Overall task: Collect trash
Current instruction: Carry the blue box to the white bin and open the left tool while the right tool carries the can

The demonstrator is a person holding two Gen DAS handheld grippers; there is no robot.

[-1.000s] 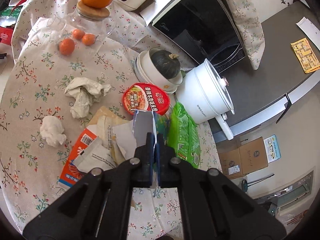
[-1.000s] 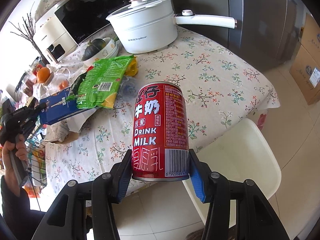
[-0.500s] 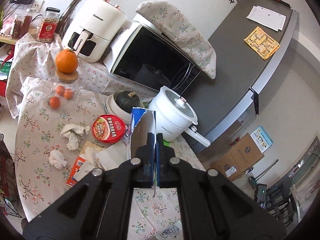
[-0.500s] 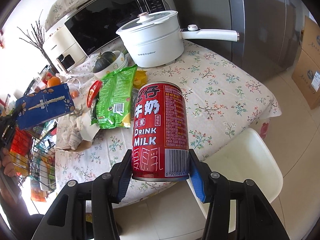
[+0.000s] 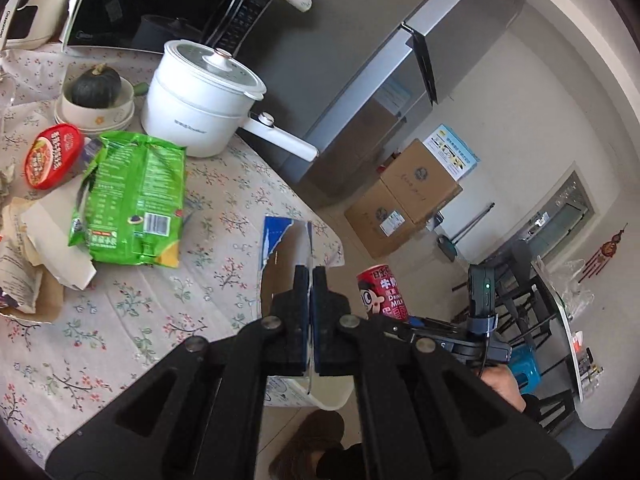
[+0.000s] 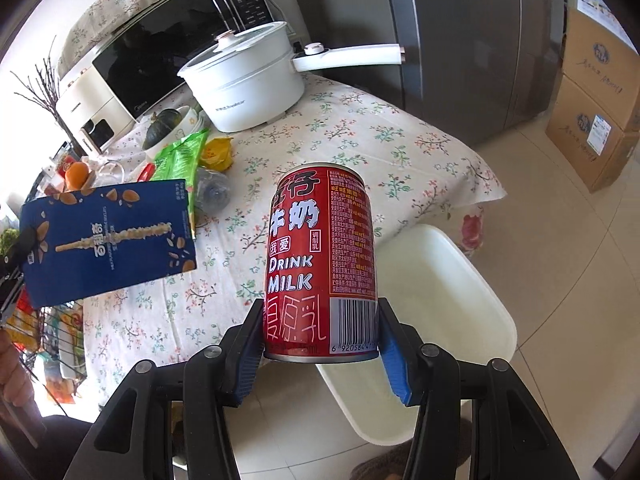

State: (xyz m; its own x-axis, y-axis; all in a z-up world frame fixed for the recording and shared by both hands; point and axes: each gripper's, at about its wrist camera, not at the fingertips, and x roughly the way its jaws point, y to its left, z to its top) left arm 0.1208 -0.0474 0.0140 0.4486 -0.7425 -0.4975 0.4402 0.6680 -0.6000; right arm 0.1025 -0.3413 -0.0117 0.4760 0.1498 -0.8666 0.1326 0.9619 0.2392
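Note:
My left gripper [image 5: 311,276] is shut on a torn blue snack box [image 5: 285,248], held in the air over the table's front corner; the box shows broadside in the right wrist view [image 6: 108,240]. My right gripper [image 6: 320,332] is shut on a red milk can [image 6: 322,256], held upright above a white bin [image 6: 444,312] beside the table; the can also shows in the left wrist view [image 5: 382,294]. On the floral tablecloth [image 5: 208,264] lie a green snack bag [image 5: 132,192], a red noodle cup lid [image 5: 52,156] and torn paper packaging [image 5: 36,240].
A white electric pot [image 5: 200,96] with a long handle, a bowl holding a squash [image 5: 96,92] and a microwave [image 5: 160,4] stand at the back of the table. A grey fridge [image 6: 460,40] and cardboard boxes [image 5: 404,196] stand beyond. An orange [image 6: 76,172] sits far left.
My left gripper has lifted the blue box off the trash pile and swung it right, toward the table's front corner and the can. My right gripper holds the can nearly still.

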